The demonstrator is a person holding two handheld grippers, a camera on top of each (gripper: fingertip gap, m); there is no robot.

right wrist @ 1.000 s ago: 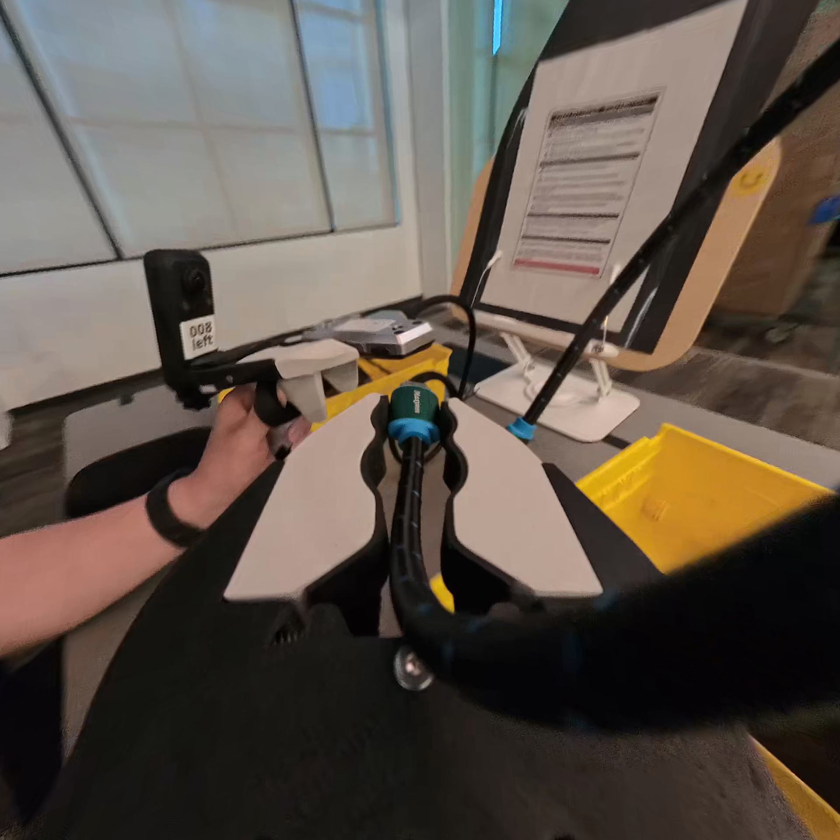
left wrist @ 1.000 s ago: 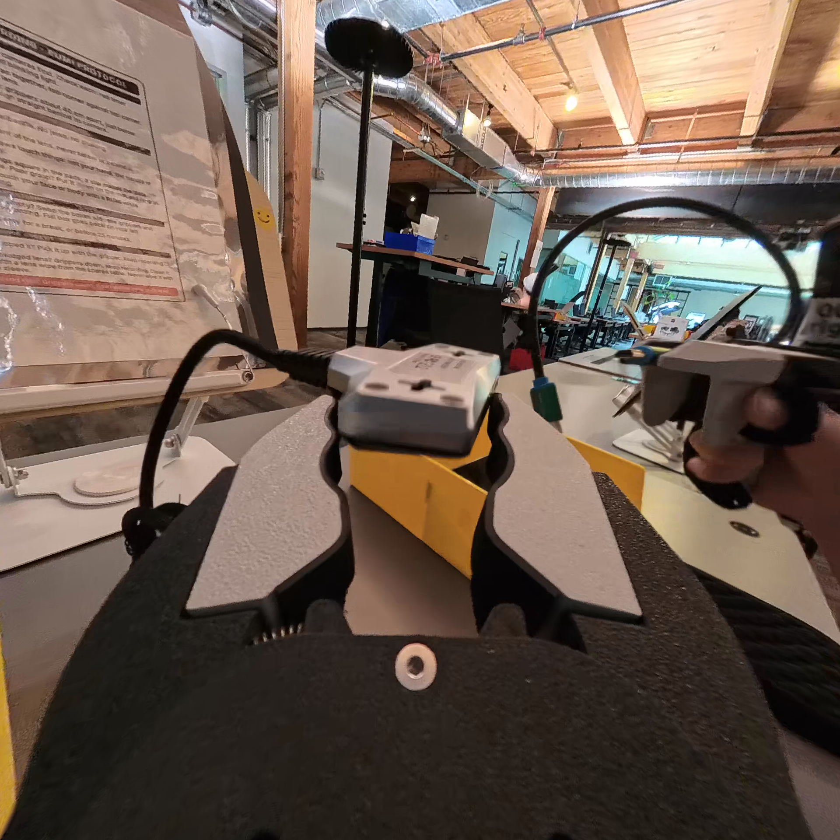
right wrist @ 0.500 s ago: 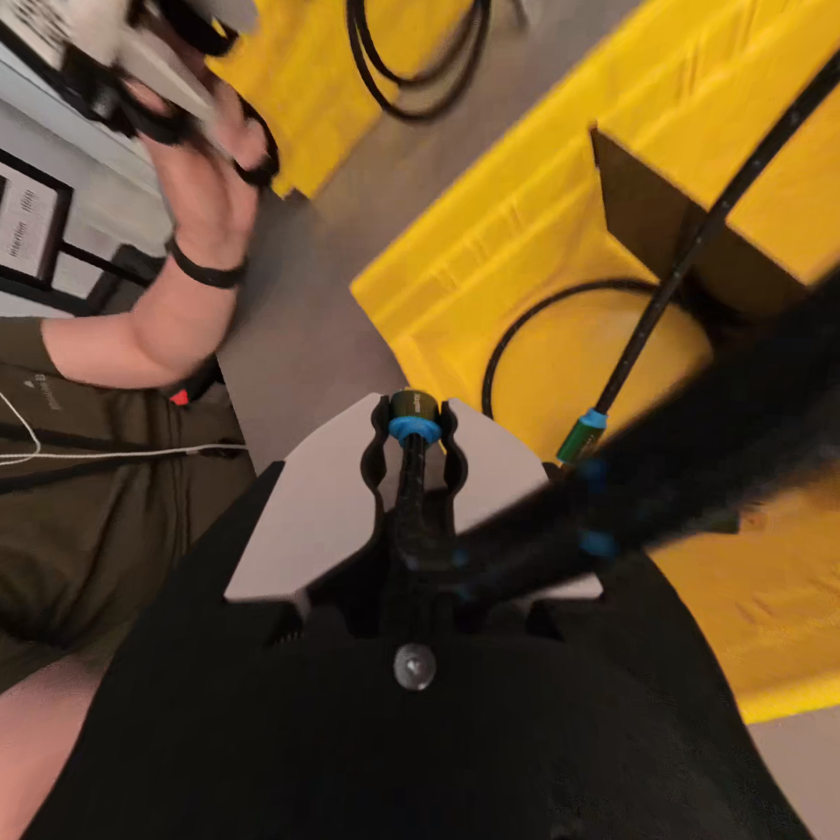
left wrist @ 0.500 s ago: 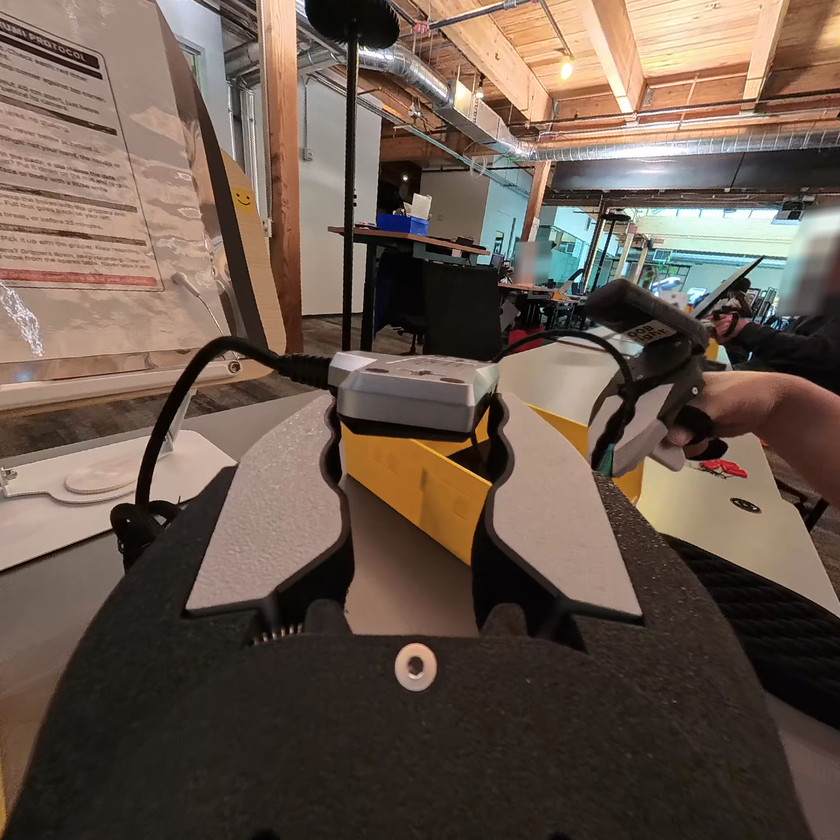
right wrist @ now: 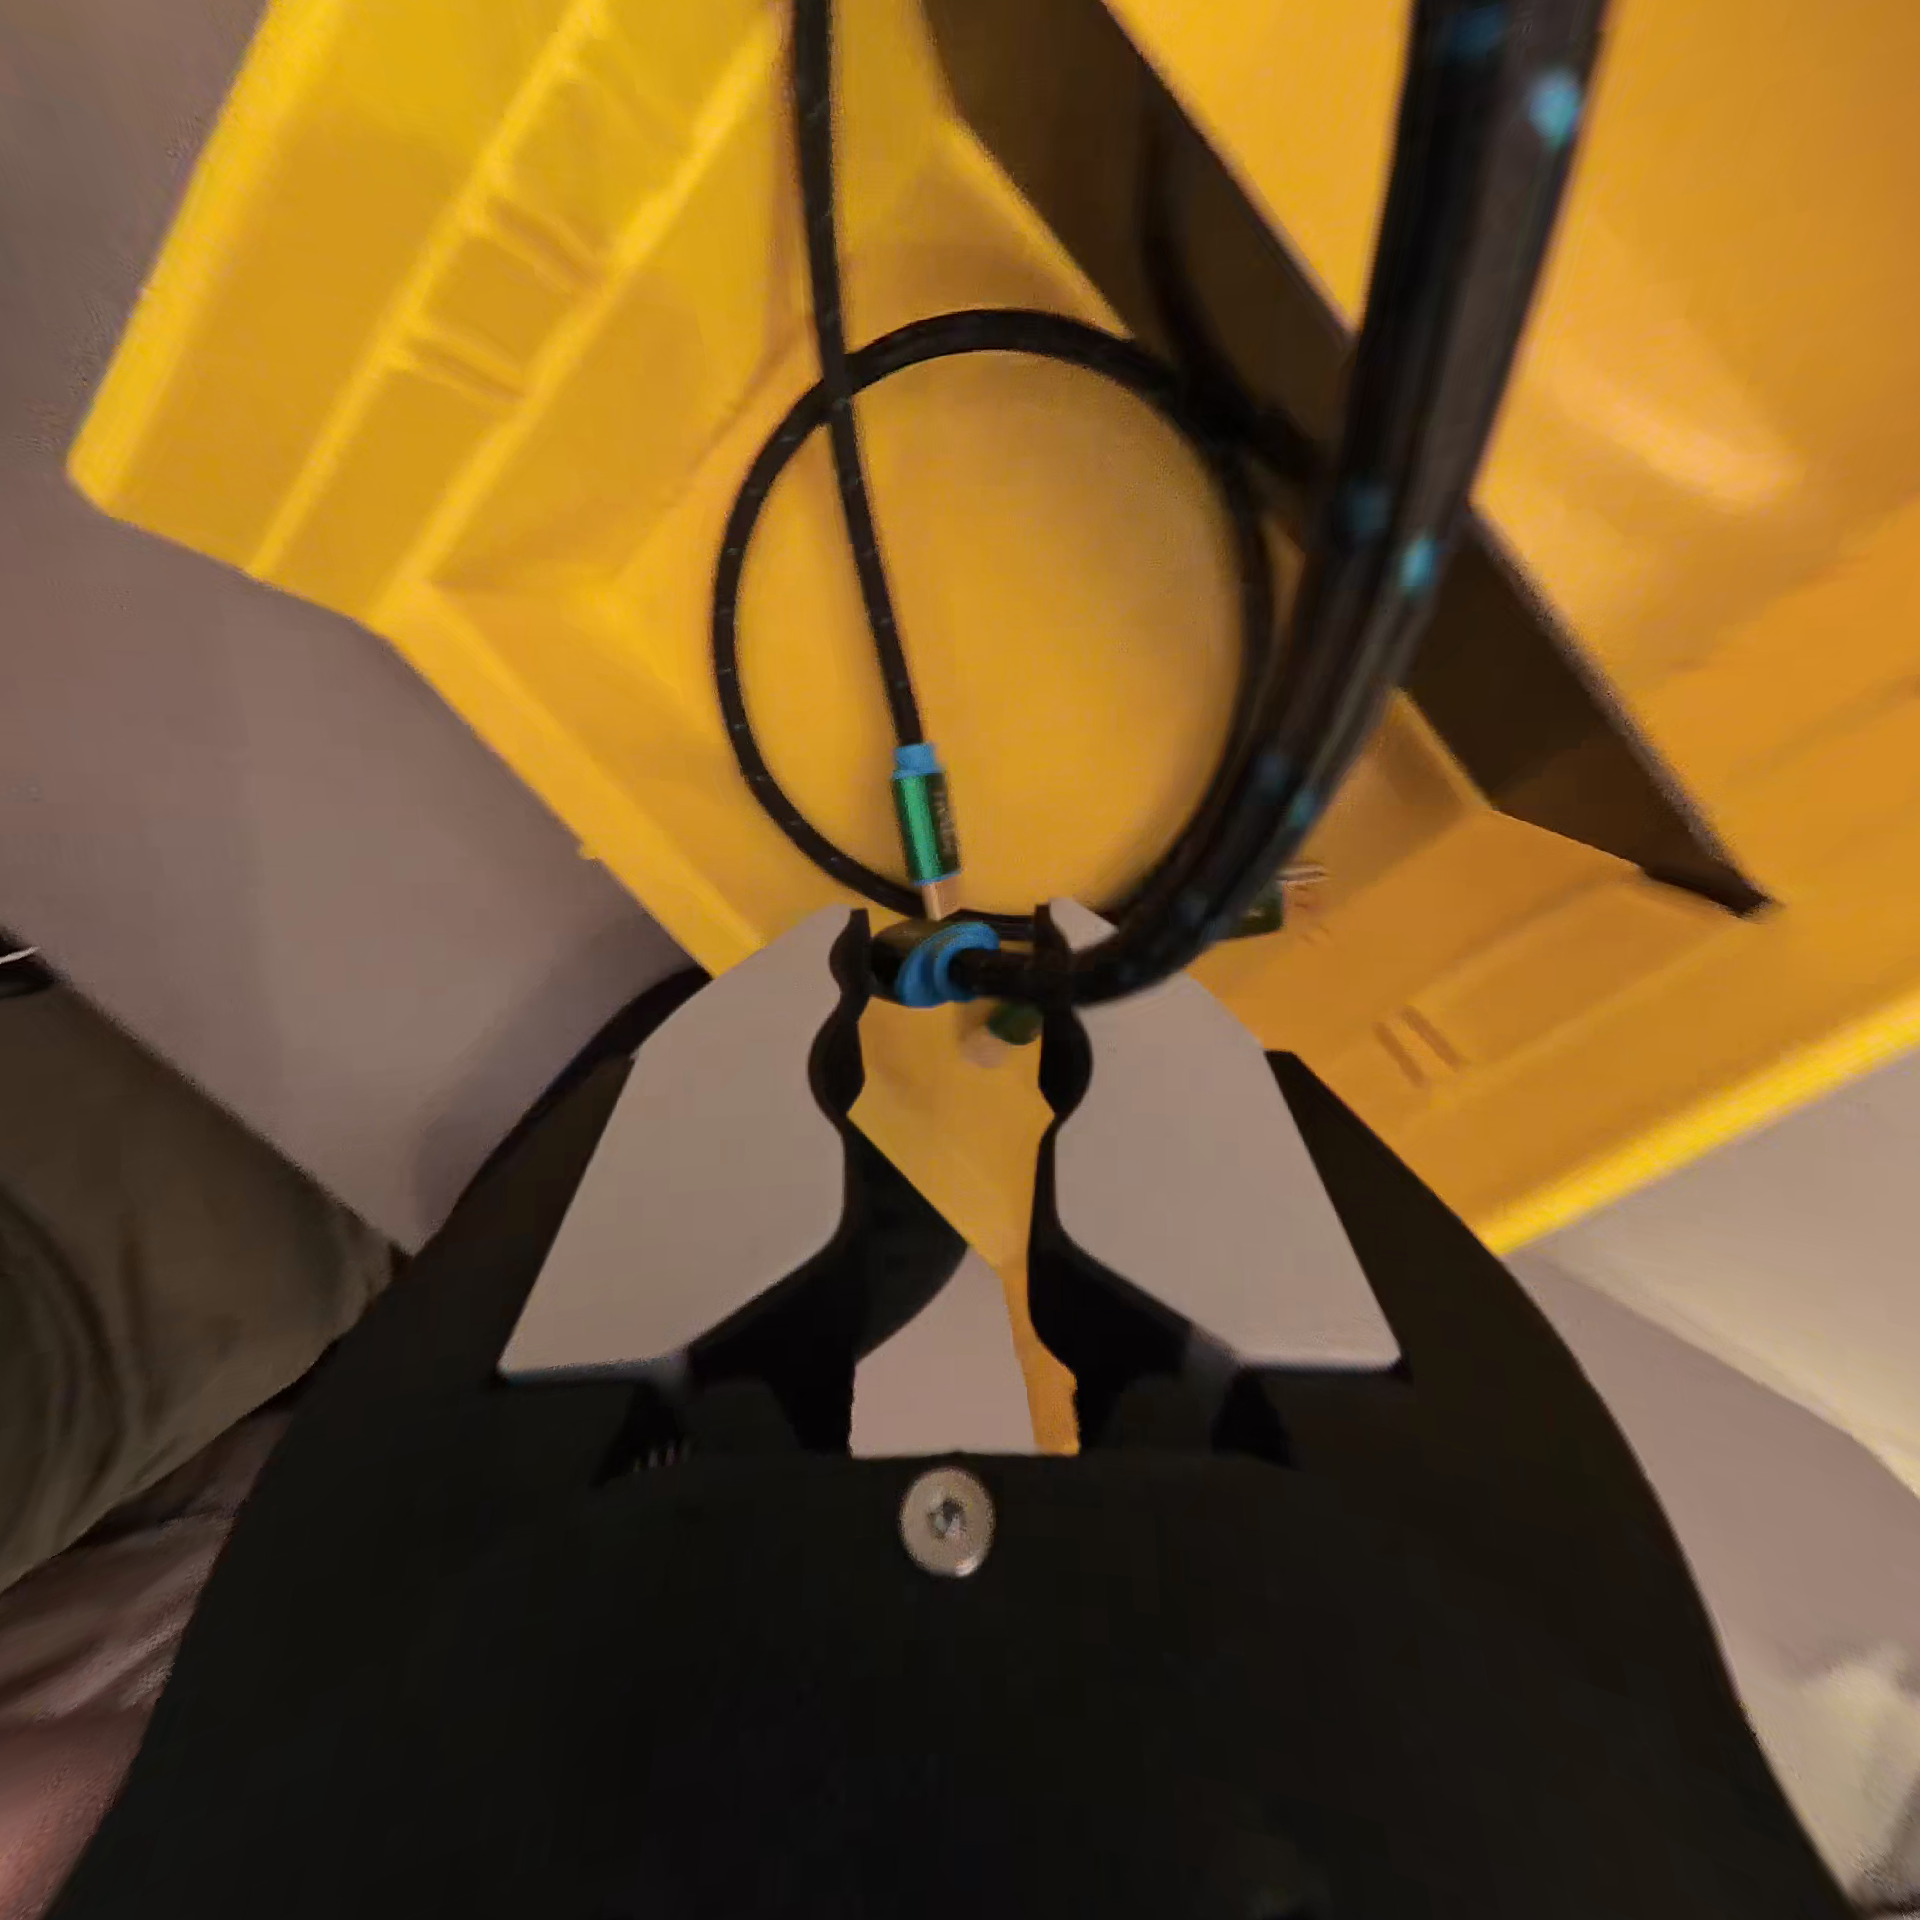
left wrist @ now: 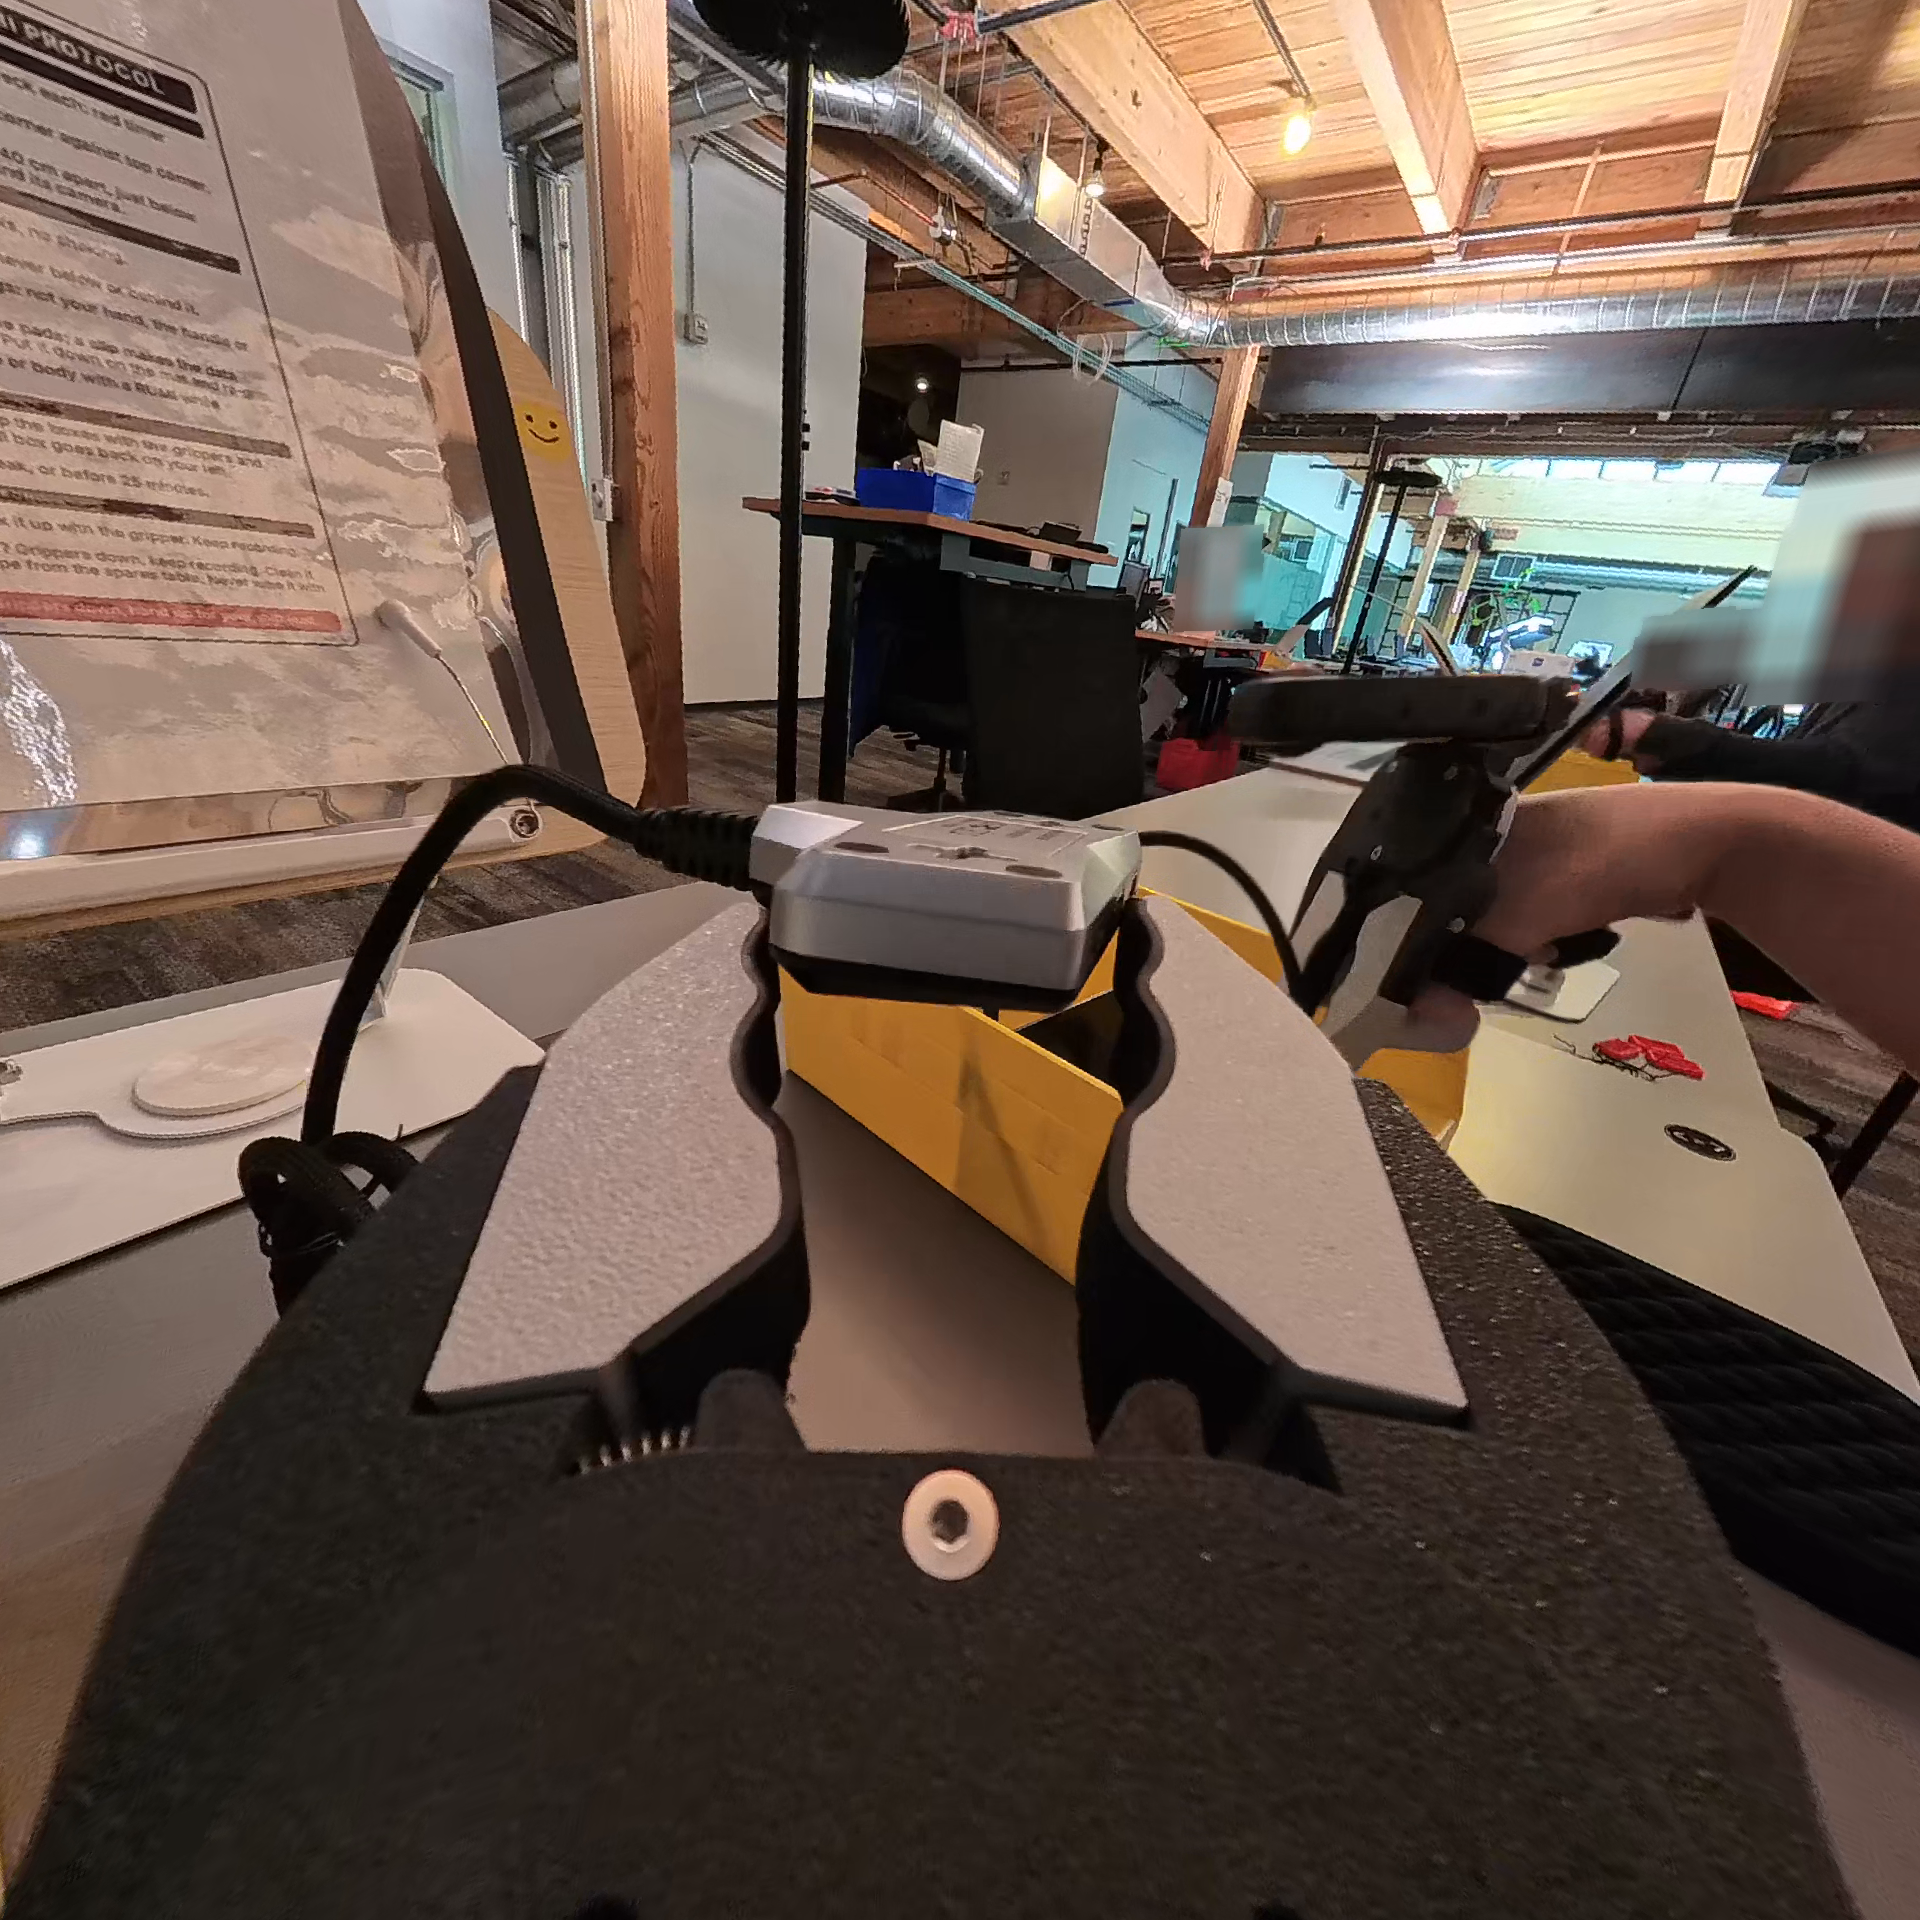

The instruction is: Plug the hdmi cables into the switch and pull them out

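Note:
In the left wrist view my left gripper point(left wrist: 948, 935) is shut on the silver HDMI switch point(left wrist: 940, 894) and holds it level above the yellow bin point(left wrist: 935, 1091). A black cable point(left wrist: 416, 935) leaves the switch's left end. My right gripper point(left wrist: 1351, 966) shows at the right, pointing down into the bin. In the right wrist view my right gripper point(right wrist: 945, 961) is partly open above the bin point(right wrist: 499, 343). A blue-ringed cable plug point(right wrist: 940, 966) lies crosswise between its fingertips. A second green plug point(right wrist: 925, 821) and a cable coil point(right wrist: 748, 499) lie in the bin.
A laminated sheet on a stand point(left wrist: 156, 416) with a white base point(left wrist: 395, 1070) is at the left. A black pole point(left wrist: 795, 416) rises behind the switch. A person's forearm point(left wrist: 1714, 873) reaches in from the right. A black mat point(left wrist: 1766, 1403) lies at the right. A dark divider point(right wrist: 1455, 623) crosses the bin. About 25 cm separates my left fingertips from my right.
My right gripper swung away from the switch and down over the bin. Its jaws loosened and the plug turned crosswise. My left gripper kept hold of the switch and levelled it.

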